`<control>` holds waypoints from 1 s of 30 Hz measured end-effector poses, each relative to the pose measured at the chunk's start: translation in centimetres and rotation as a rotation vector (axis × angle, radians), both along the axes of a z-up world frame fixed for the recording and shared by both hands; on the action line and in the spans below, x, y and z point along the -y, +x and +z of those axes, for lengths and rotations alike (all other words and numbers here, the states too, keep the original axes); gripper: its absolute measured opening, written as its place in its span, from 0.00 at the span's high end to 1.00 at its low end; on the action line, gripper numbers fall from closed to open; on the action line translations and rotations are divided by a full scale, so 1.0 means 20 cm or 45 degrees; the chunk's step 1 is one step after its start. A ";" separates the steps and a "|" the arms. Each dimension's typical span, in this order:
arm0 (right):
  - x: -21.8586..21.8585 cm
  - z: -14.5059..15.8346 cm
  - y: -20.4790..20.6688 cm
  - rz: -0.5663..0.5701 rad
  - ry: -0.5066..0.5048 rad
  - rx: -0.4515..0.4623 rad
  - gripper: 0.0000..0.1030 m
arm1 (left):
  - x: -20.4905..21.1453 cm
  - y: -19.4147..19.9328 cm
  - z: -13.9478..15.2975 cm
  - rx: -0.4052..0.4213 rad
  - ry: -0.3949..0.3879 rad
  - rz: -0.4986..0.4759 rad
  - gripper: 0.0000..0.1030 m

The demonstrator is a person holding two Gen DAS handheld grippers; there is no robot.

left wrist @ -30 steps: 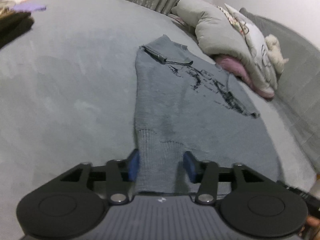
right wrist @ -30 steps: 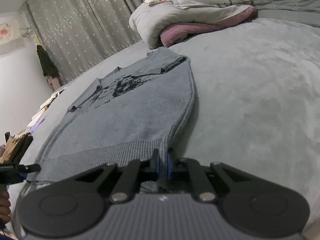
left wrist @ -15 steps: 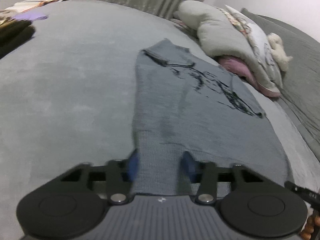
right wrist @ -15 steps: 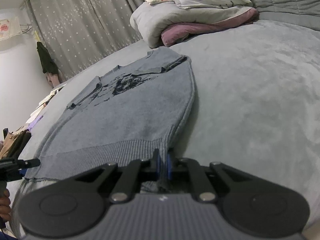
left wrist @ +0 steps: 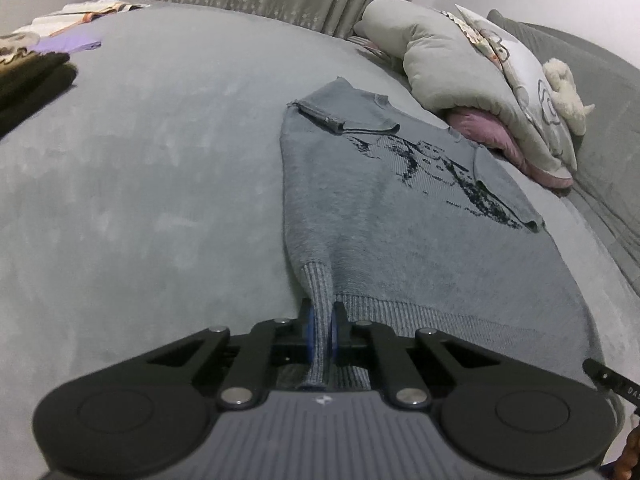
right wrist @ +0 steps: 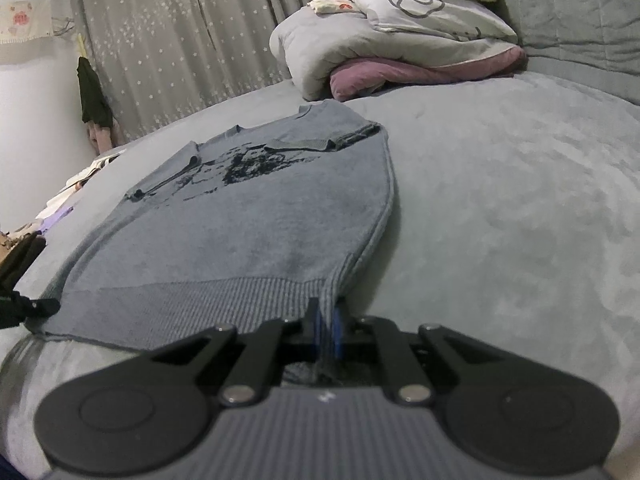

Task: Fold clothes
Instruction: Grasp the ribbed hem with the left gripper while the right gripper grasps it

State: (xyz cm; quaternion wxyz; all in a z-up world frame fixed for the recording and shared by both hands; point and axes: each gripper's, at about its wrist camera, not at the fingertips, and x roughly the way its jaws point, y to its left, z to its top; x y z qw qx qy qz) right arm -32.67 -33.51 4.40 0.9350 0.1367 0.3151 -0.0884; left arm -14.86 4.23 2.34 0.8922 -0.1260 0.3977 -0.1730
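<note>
The sweater (left wrist: pixel 400 216) lies flat, print up, on the bed (left wrist: pixel 160 184), sleeves already tucked in. Each gripper pinches a hem corner: the left gripper (left wrist: pixel 321 330) has just closed on its ribbing, the right gripper (right wrist: pixel 326 332) grips the other, likely to lift the hem toward the collar. Pillows (right wrist: pixel 400 40) sit beyond.

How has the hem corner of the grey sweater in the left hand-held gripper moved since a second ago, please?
Yes. The left hand-held gripper has closed on the sweater hem, which is now bunched into a narrow ridge, drawn in from where it lay flat on the bed.
</note>
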 end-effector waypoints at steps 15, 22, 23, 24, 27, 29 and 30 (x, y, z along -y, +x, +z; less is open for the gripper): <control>-0.01 0.11 -0.13 -0.057 -0.045 0.152 0.96 | 0.00 -0.06 0.08 0.042 0.031 -0.002 0.95; -0.01 0.12 -0.16 -0.072 -0.051 0.170 0.96 | 0.02 -0.10 0.13 0.075 0.079 -0.031 0.96; -0.01 0.13 -0.18 -0.077 -0.049 0.195 0.96 | 0.02 -0.12 0.15 0.080 0.077 -0.034 0.96; -0.01 0.15 -0.19 -0.079 -0.053 0.220 0.96 | 0.01 -0.13 0.16 0.086 0.075 -0.038 0.96; -0.04 0.20 -0.24 -0.082 -0.081 0.268 0.96 | 0.00 -0.16 0.20 0.105 0.068 -0.054 0.96; -0.04 0.21 -0.26 -0.090 -0.081 0.289 0.96 | -0.02 -0.19 0.21 0.106 0.056 -0.054 0.96; -0.04 0.22 -0.27 -0.094 -0.079 0.299 0.96 | -0.03 -0.21 0.22 0.104 0.048 -0.053 0.96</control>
